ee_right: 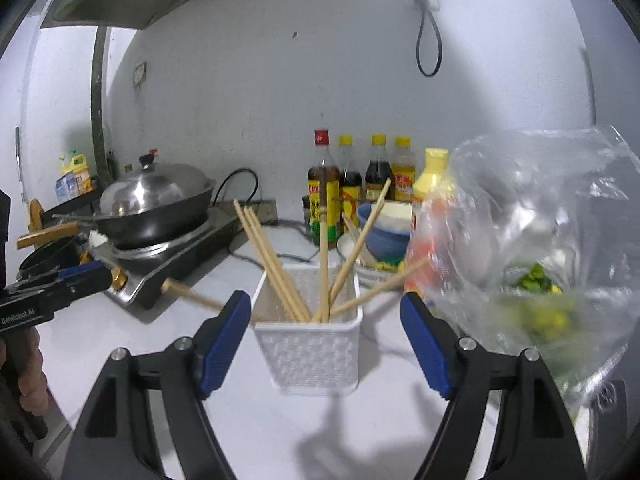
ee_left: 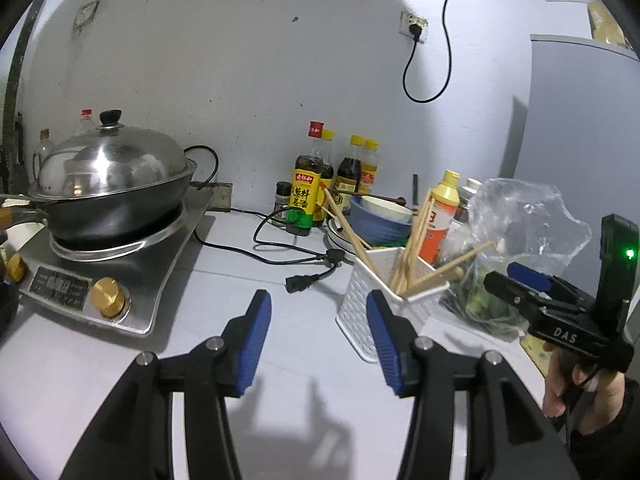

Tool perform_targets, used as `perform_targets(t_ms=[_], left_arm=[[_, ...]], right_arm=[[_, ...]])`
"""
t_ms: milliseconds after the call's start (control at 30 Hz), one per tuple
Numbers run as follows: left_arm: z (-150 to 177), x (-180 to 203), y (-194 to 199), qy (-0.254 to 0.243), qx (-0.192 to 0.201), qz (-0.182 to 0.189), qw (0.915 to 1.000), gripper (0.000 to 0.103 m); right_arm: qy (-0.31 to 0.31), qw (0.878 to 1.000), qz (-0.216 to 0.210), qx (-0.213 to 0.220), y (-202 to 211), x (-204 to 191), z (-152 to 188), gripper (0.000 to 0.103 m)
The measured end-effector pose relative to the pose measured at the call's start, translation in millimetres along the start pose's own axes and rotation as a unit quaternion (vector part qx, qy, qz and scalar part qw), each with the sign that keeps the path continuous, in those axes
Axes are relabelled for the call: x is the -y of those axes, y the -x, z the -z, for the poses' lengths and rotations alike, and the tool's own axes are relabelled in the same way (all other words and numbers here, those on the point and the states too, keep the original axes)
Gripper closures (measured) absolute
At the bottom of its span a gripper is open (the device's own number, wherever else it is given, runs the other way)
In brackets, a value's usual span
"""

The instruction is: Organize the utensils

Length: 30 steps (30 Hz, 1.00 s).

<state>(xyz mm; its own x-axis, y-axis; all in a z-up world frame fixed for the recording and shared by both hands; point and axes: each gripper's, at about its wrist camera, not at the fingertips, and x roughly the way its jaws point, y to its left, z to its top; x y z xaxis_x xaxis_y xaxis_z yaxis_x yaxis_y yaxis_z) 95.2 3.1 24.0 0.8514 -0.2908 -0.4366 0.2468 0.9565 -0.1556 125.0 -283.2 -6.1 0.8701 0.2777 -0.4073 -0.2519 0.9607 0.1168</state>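
A white lattice utensil basket (ee_right: 312, 356) stands on the grey counter and holds several wooden chopsticks (ee_right: 280, 268) that fan out of its top. A thicker wooden stick (ee_right: 188, 294) pokes out to the left, behind one finger. My right gripper (ee_right: 324, 298) is open, with the basket in the gap between its blue pads and neither pad touching it. In the left wrist view the basket (ee_left: 360, 300) sits just right of my left gripper (ee_left: 318, 296), which is open over bare counter with nothing between its pads. My right gripper (ee_left: 508, 278) hovers beside the basket there.
A lidded wok (ee_left: 116, 184) sits on a steel stove (ee_left: 104, 280) at the left. A black power cord (ee_left: 296, 256) lies across the counter. Sauce bottles (ee_left: 308, 184) and stacked bowls (ee_left: 380, 220) line the wall. A plastic bag of greens (ee_right: 532, 248) crowds the right.
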Motion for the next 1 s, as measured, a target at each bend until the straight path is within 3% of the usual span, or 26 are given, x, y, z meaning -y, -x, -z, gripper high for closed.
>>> perform_targets(t_ms=[100, 267, 433, 567, 1000], left_arm=[[10.5, 11.7, 16.3, -0.012, 0.009, -0.008, 0.9999, 0.049], [24.2, 27.3, 41.3, -0.023, 0.022, -0.026, 0.9992, 0.029], [32.7, 44.1, 63.7, -0.031, 0.044, -0.021, 0.9983, 0.027], [38.5, 60.2, 76.7, -0.045, 0.066, -0.034, 0.9962, 0.005], [34.6, 75.6, 97.9, -0.04, 0.099, -0.053, 0.9929, 0.0]], right_arm=[[0.0, 1.0, -0.005, -0.014, 13.3, -0.9, 8.4, 0.028], [0.002, 1.0, -0.015, -0.025, 35.2, -4.0, 24.9, 0.028], [-0.002, 0.999, -0.027, -0.026, 58.6, -3.7, 37.4, 0.028], [0.0, 1.0, -0.024, -0.018, 79.1, -1.8, 42.1, 0.028], [0.006, 1.0, -0.011, 0.02, 130.9, 11.7, 36.3, 0.023]])
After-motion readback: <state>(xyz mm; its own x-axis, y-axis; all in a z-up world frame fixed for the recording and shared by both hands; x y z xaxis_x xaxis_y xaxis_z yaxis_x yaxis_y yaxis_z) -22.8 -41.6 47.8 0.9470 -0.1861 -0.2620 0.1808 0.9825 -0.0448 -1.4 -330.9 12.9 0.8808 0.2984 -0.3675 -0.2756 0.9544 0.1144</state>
